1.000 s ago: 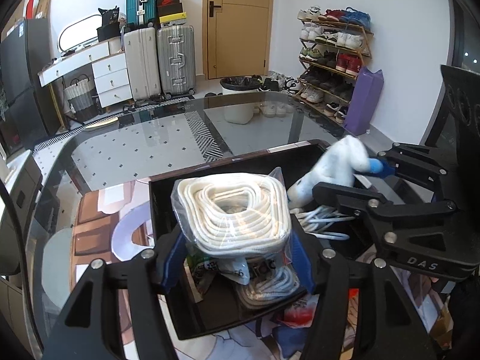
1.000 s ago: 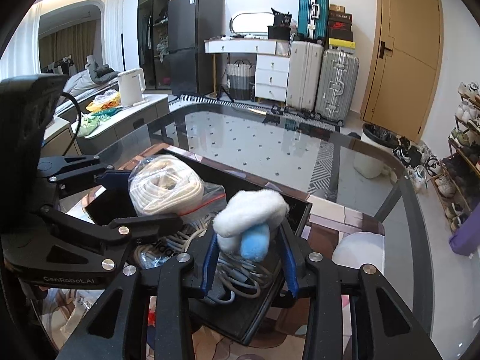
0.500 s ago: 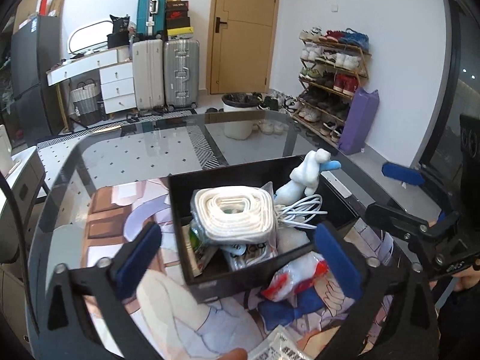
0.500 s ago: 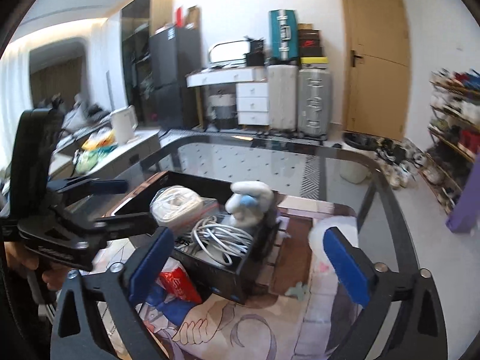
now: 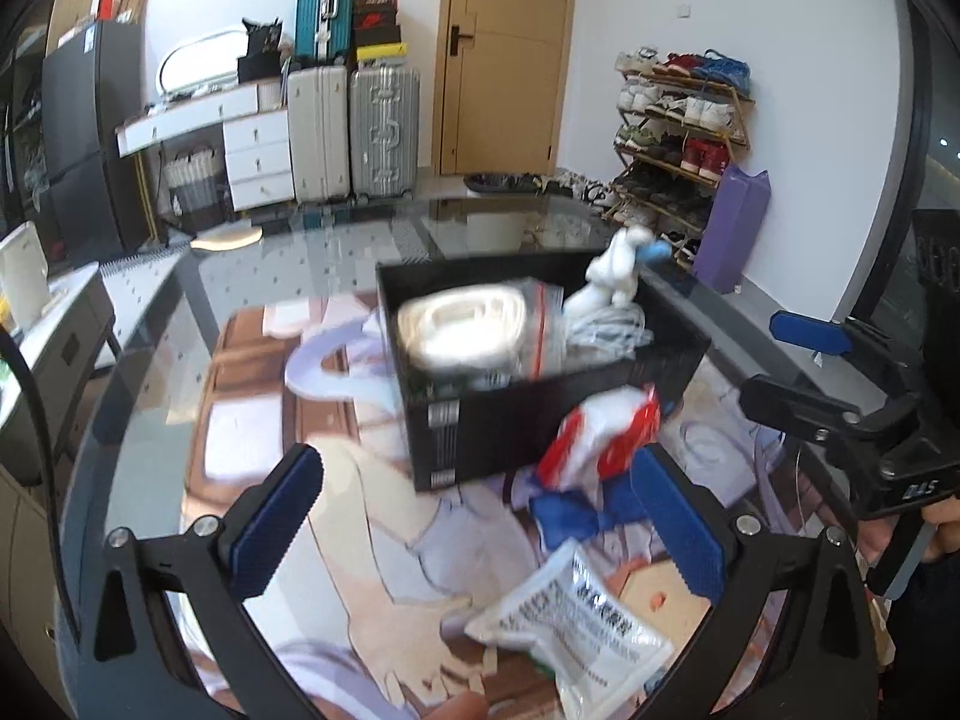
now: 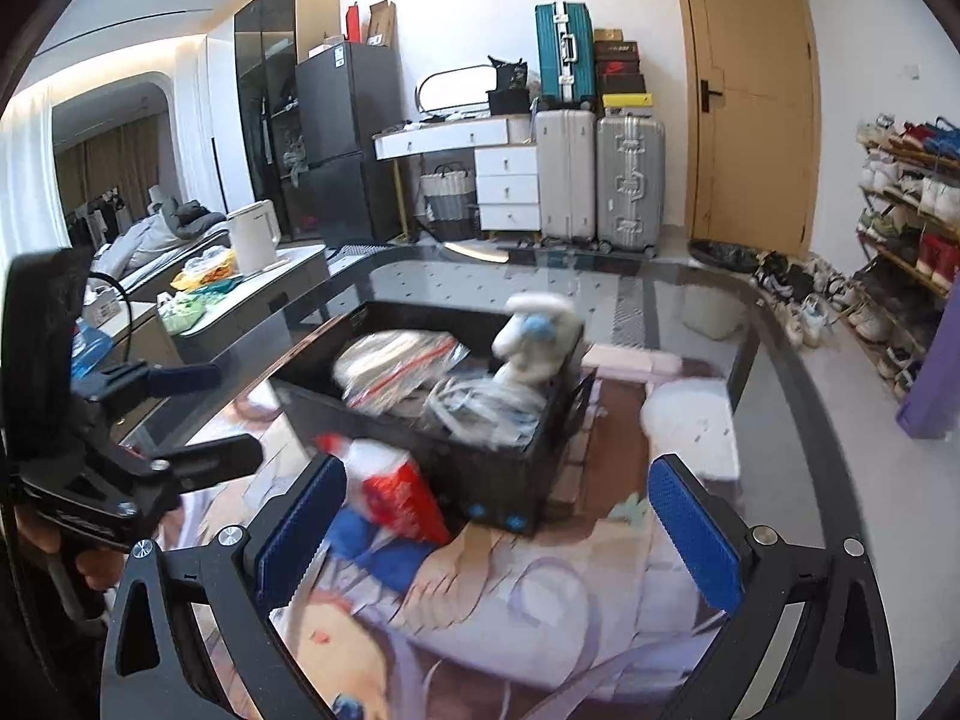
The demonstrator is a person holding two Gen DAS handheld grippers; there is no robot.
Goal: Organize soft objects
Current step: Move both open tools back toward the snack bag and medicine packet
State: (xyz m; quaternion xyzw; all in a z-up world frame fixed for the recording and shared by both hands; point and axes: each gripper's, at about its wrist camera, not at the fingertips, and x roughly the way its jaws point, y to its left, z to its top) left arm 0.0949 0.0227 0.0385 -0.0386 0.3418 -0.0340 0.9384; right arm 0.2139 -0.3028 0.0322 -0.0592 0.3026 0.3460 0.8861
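Observation:
A black box (image 5: 540,420) (image 6: 498,480) stands on the glass table. In it lie a bagged coil of white rope (image 5: 462,330) (image 6: 396,360), a bundle of white cable (image 5: 606,324) (image 6: 480,408) and a white plush toy with a blue nose (image 5: 618,270) (image 6: 534,336). A red-and-white packet (image 5: 600,438) (image 6: 396,492) leans against the box front above a blue soft item (image 5: 570,516) (image 6: 372,546). A white printed packet (image 5: 576,618) lies nearer. My left gripper (image 5: 480,522) is open and empty in front of the box. My right gripper (image 6: 498,534) is open and empty too.
The table carries a printed cartoon mat (image 6: 540,600) under the box. Beyond the table are suitcases (image 5: 354,132), a white dresser (image 6: 504,180), a door (image 5: 504,54) and a shoe rack (image 5: 678,138). A white kettle (image 6: 255,237) stands on a side counter at the left.
Both grippers let go of the rope bag and the plush toy in the box, opened wide and pulled back from it. The packets in front of the box have come into view.

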